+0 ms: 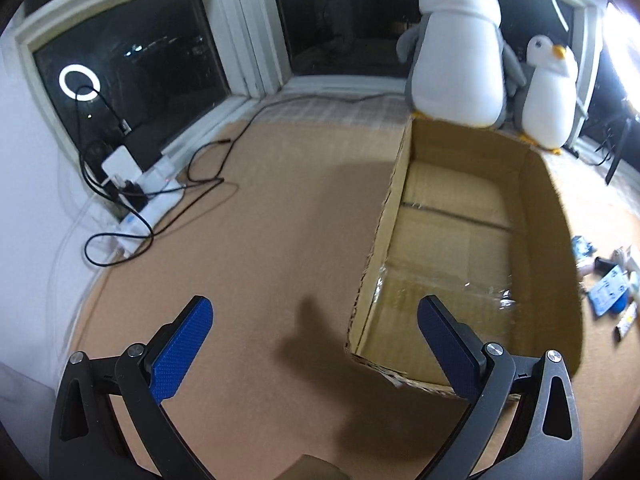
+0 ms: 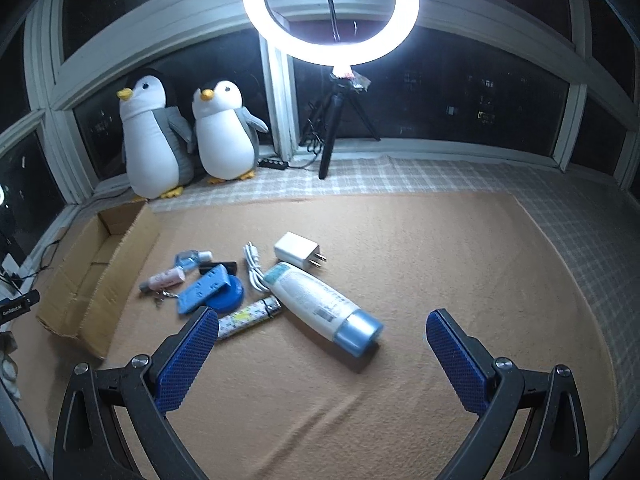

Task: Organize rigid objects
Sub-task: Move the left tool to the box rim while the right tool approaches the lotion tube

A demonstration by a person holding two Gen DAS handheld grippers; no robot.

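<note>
An empty cardboard box (image 1: 536,216) lies open on the tan mat; it also shows at the left of the right wrist view (image 2: 100,276). My left gripper (image 1: 316,316) is open and empty, above the mat beside the box's near left corner. My right gripper (image 2: 320,328) is open and empty, hovering just short of a white bottle with a blue cap (image 2: 320,300). Behind it lie a white charger plug (image 2: 296,256), a white cable (image 2: 254,268), a patterned tube (image 2: 248,316), a blue power strip (image 2: 202,288), a blue lid (image 2: 232,294), a pink tube (image 2: 164,280) and a small clear bottle (image 2: 190,260).
Two plush penguins (image 2: 152,136) (image 2: 226,132) stand on the sill behind the box. A ring light (image 2: 330,12) on a tripod (image 2: 332,128) stands at the back. Chargers and black cables (image 1: 132,196) lie at the mat's left edge. Some of the small items show right of the box (image 1: 610,288).
</note>
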